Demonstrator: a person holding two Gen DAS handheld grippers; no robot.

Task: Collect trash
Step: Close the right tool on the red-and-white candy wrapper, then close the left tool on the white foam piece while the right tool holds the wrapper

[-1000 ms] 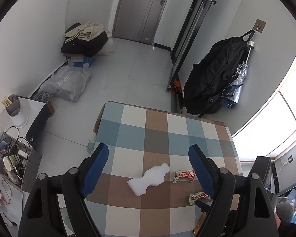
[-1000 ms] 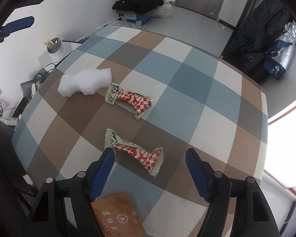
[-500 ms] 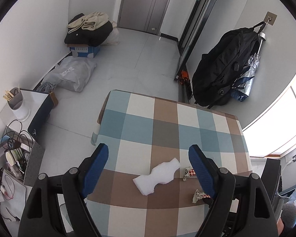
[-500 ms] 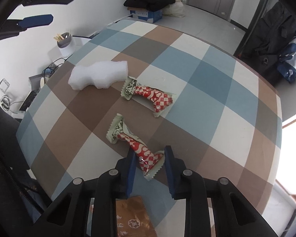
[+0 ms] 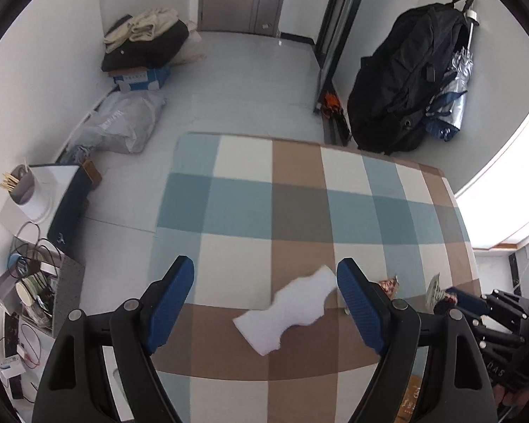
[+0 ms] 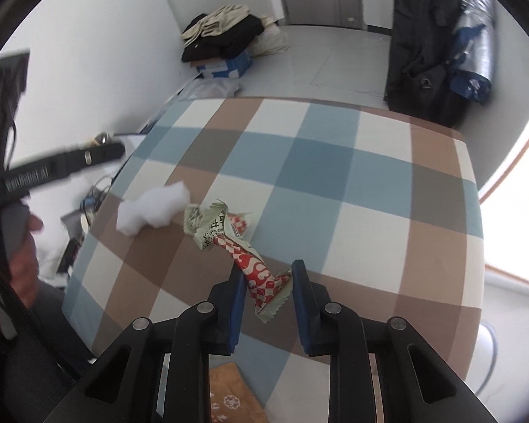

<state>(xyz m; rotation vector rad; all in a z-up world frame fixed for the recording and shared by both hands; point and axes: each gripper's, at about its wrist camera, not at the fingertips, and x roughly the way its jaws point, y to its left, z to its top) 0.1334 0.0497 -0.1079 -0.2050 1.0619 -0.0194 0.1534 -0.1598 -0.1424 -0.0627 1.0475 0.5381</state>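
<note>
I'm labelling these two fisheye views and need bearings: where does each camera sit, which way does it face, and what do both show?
Left wrist: on the left hand-held gripper, high over the checked table, looking down at the white foam piece; its fingers are spread.
Right wrist: on the right hand-held gripper, low over the table, fingers closed on a red snack wrapper; the person's left hand shows.
Shared: table, foam piece, clothes pile.

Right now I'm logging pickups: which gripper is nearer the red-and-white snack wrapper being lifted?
Right. The right gripper is shut on the red-and-white wrapper, holding its end. The left gripper is open, above the white foam piece, apart from it.
</note>
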